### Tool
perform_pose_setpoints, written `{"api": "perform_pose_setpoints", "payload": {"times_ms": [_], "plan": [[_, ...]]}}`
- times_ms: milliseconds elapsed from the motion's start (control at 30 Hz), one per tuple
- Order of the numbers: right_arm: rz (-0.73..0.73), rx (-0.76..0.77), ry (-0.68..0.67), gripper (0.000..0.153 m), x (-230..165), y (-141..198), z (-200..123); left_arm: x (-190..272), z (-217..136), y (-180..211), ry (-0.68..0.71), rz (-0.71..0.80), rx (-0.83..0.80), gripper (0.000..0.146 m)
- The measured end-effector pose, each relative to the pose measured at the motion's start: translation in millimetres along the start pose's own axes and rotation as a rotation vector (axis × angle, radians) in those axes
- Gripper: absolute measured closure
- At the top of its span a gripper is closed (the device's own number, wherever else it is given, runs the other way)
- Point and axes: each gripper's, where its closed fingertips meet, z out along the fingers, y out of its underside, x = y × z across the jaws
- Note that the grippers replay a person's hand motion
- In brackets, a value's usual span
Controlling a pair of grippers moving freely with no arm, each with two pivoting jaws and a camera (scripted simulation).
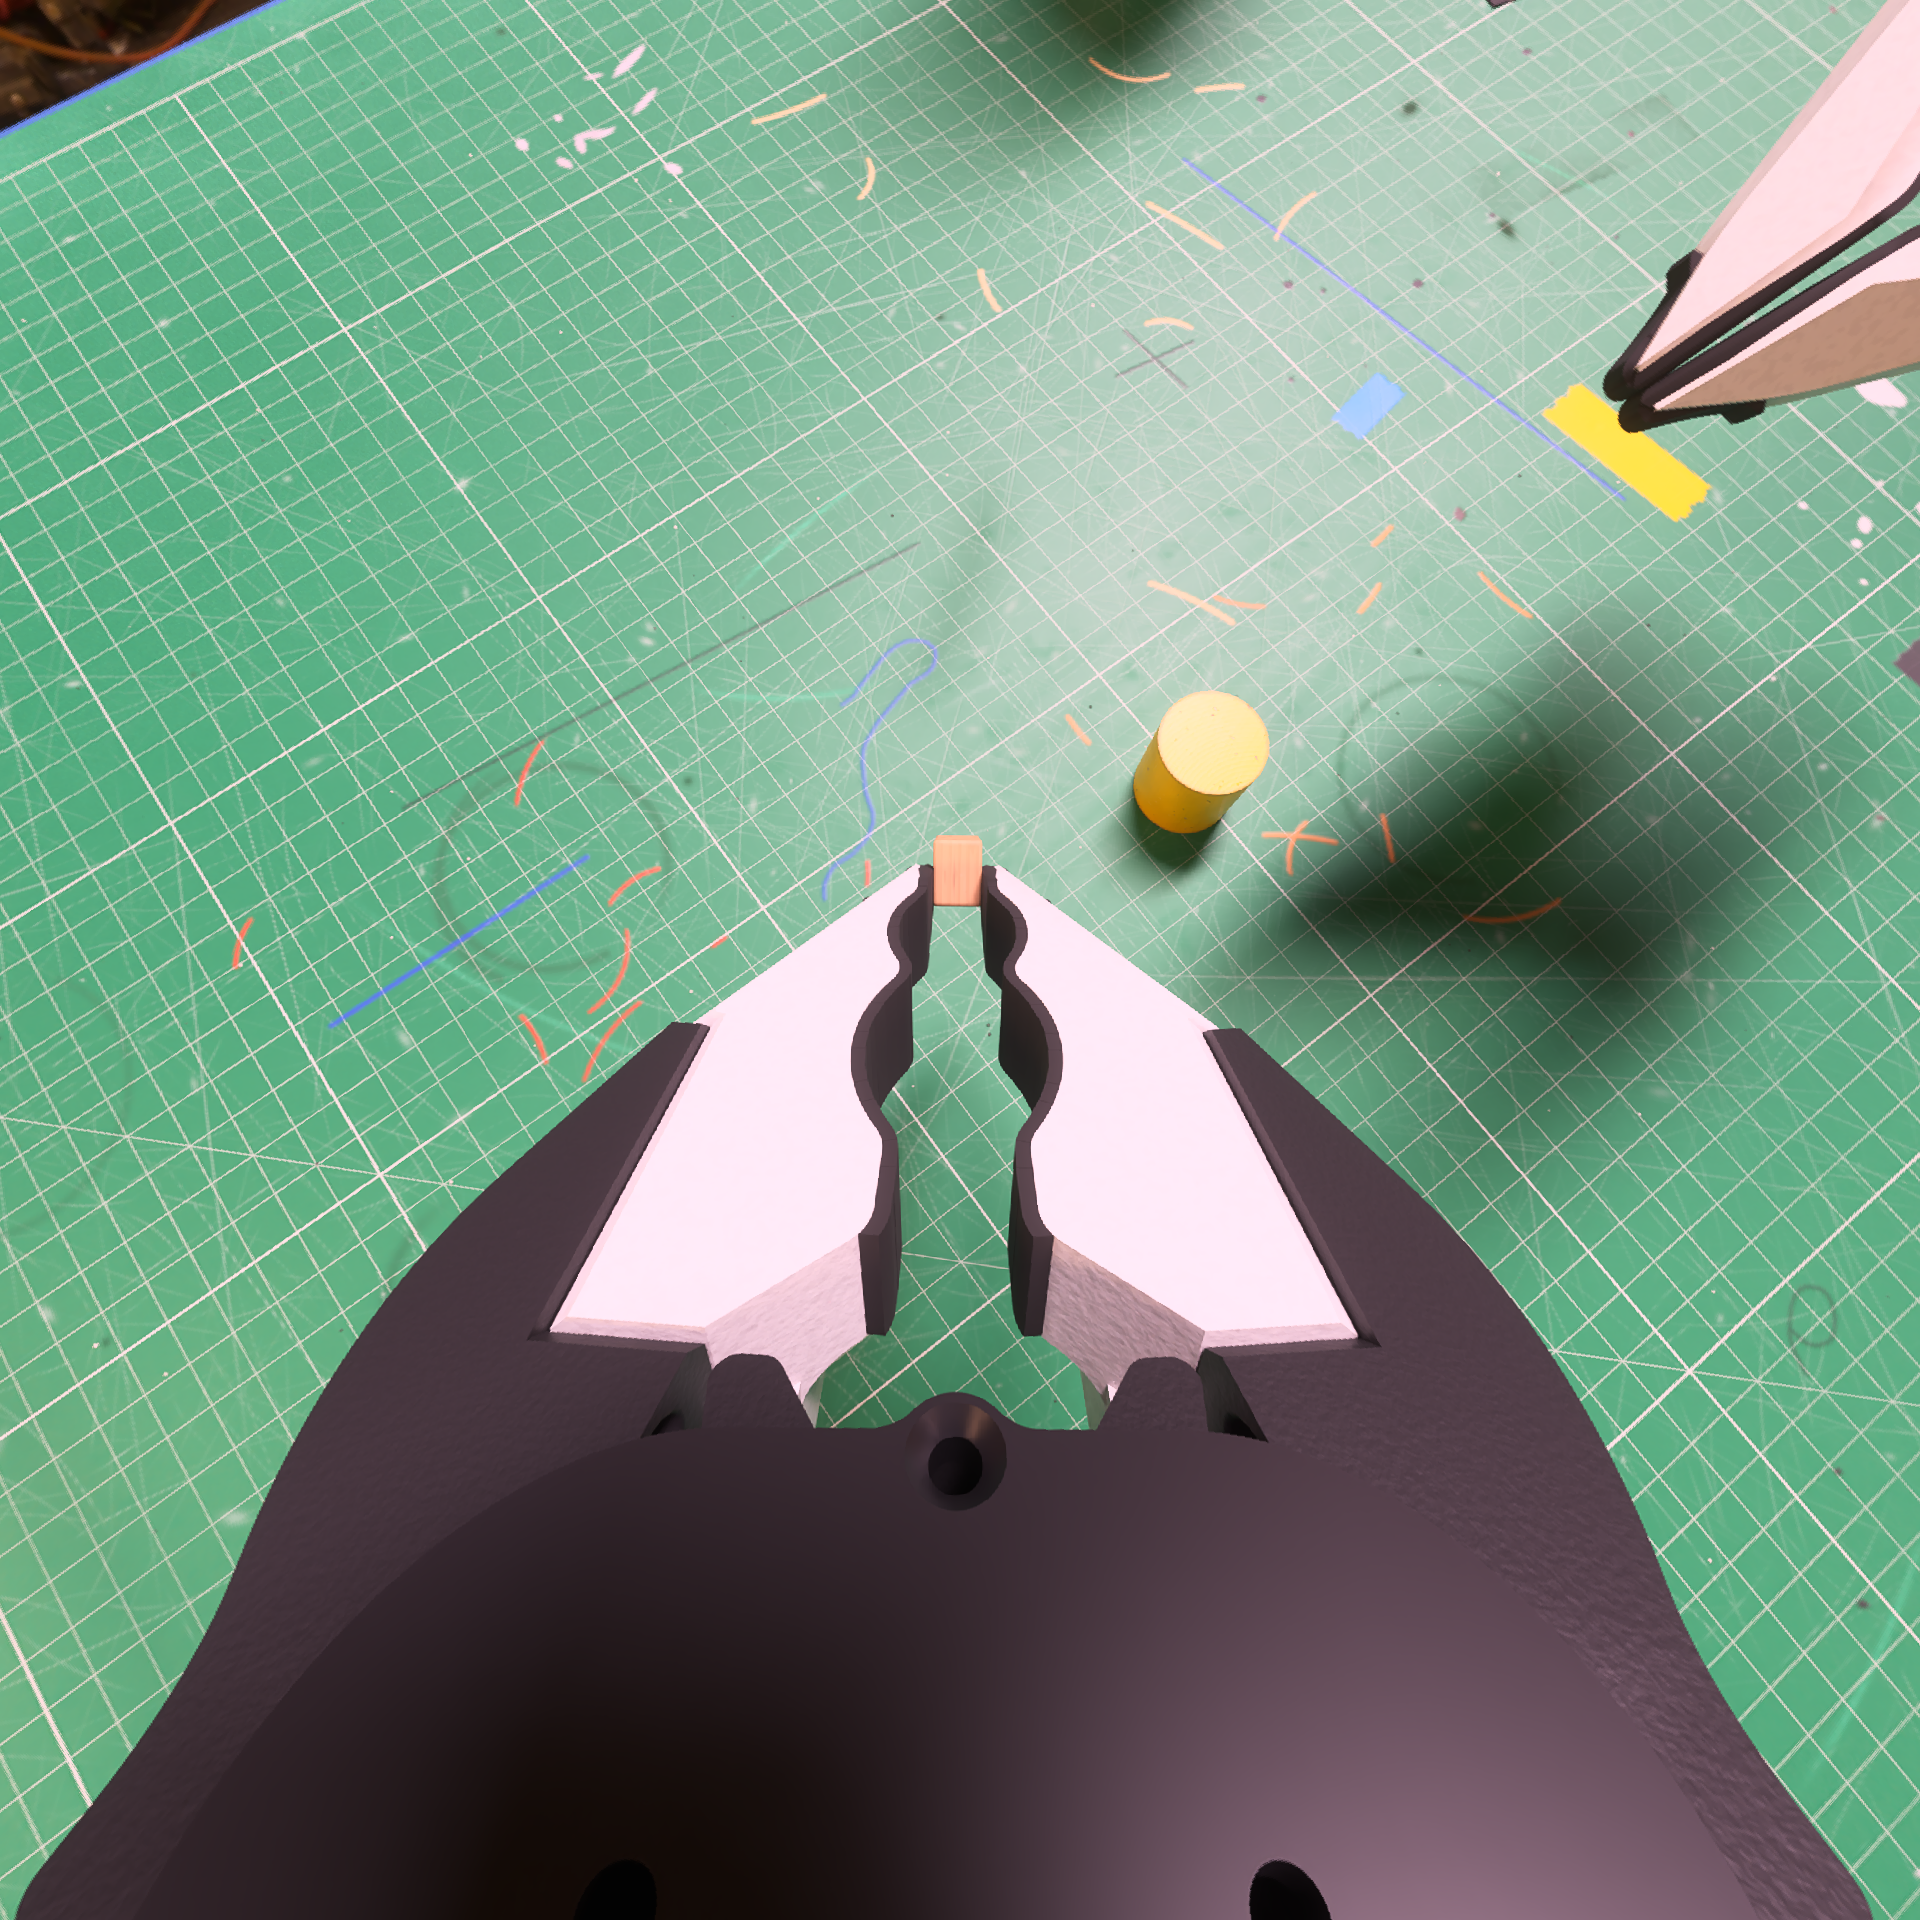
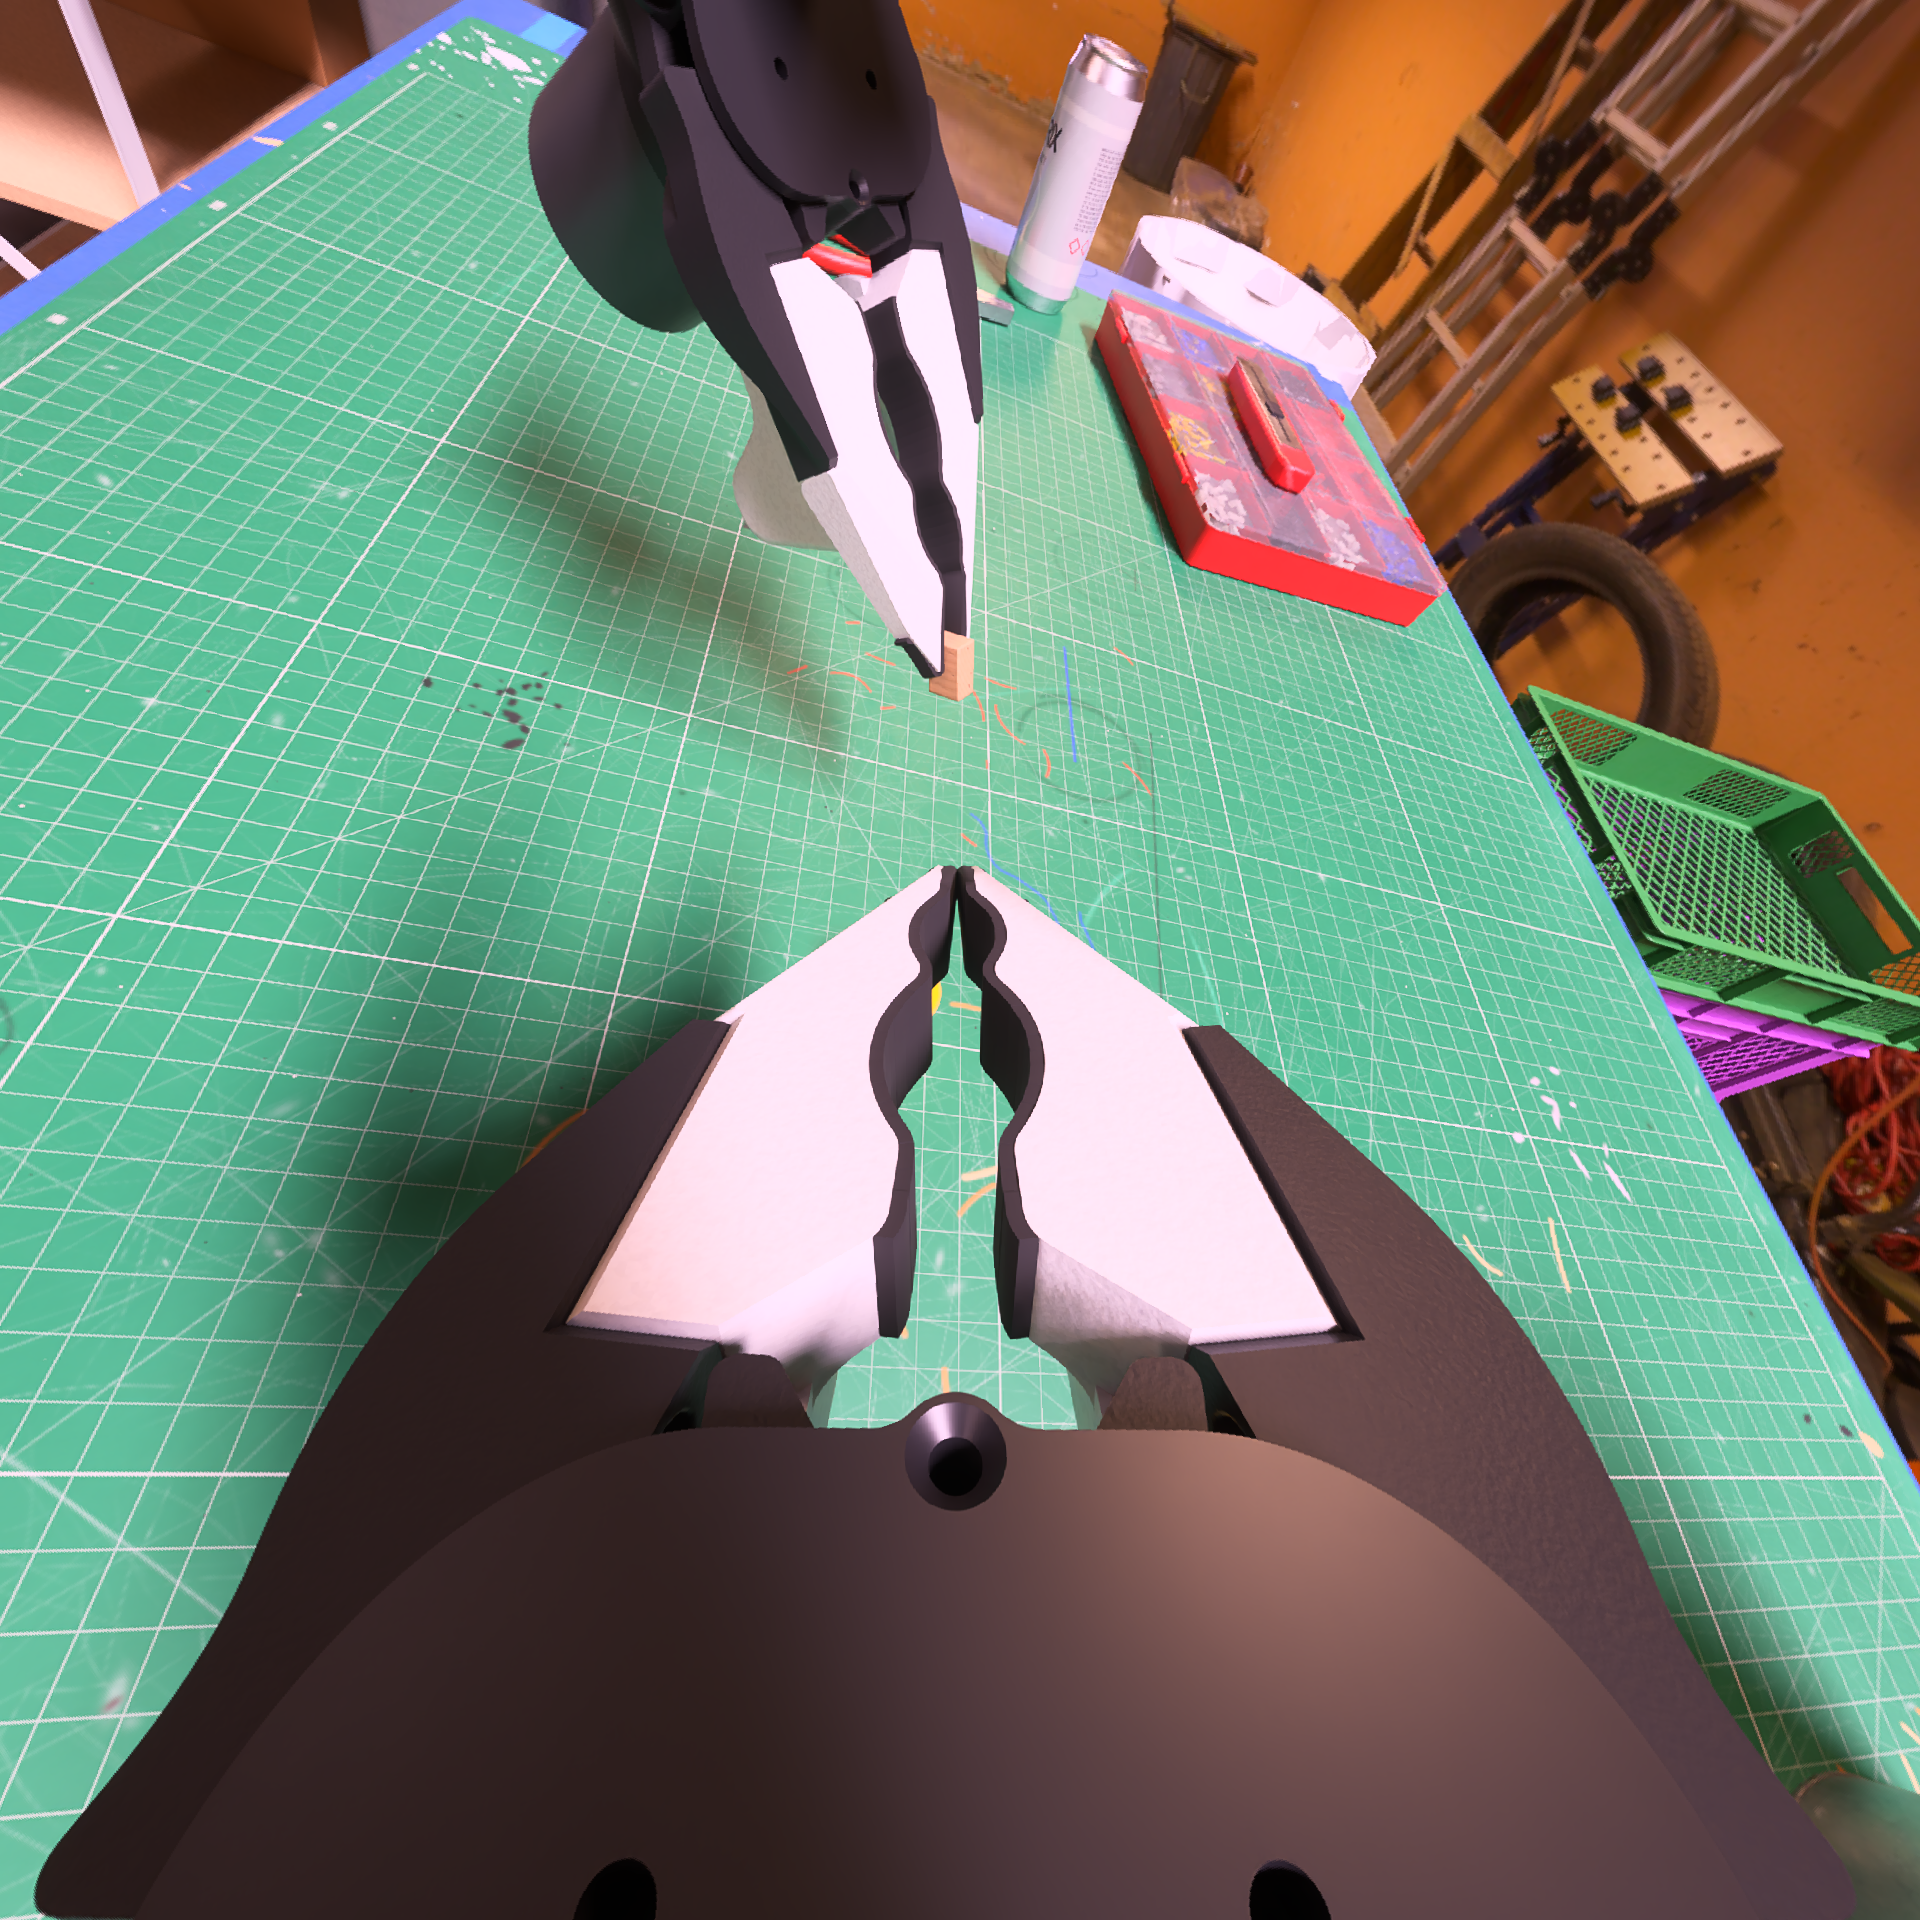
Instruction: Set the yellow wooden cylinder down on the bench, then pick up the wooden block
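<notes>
My left gripper is shut on a small light wooden block, pinched at the very fingertips. In the right wrist view the left gripper points steeply down with the block at or just above the green mat; I cannot tell which. The yellow wooden cylinder stands free on the mat, right of the block and apart from both grippers. My right gripper is shut and empty; a sliver of the cylinder shows between its jaws. The right gripper also shows at the upper right of the left wrist view.
A red organiser box, a white spray can and a white roll sit at the bench's far side. A green crate lies beyond the right edge. Yellow tape and blue tape are stuck on the mat.
</notes>
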Motion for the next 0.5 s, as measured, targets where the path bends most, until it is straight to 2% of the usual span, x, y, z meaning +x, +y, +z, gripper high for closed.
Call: {"api": "perform_pose_setpoints", "payload": {"times_ms": [267, 500], "plan": [[0.021, -0.045, -0.008, 0.153, 2, 13, 3, 5, 4, -1, 0.022, -0.009, 0.025, 0.138], [0.059, -0.077, 0.025, 0.153, 14, 25, -8, 9, 11, -5, 0.04, 0.005, 0.029, 0.138]]}}
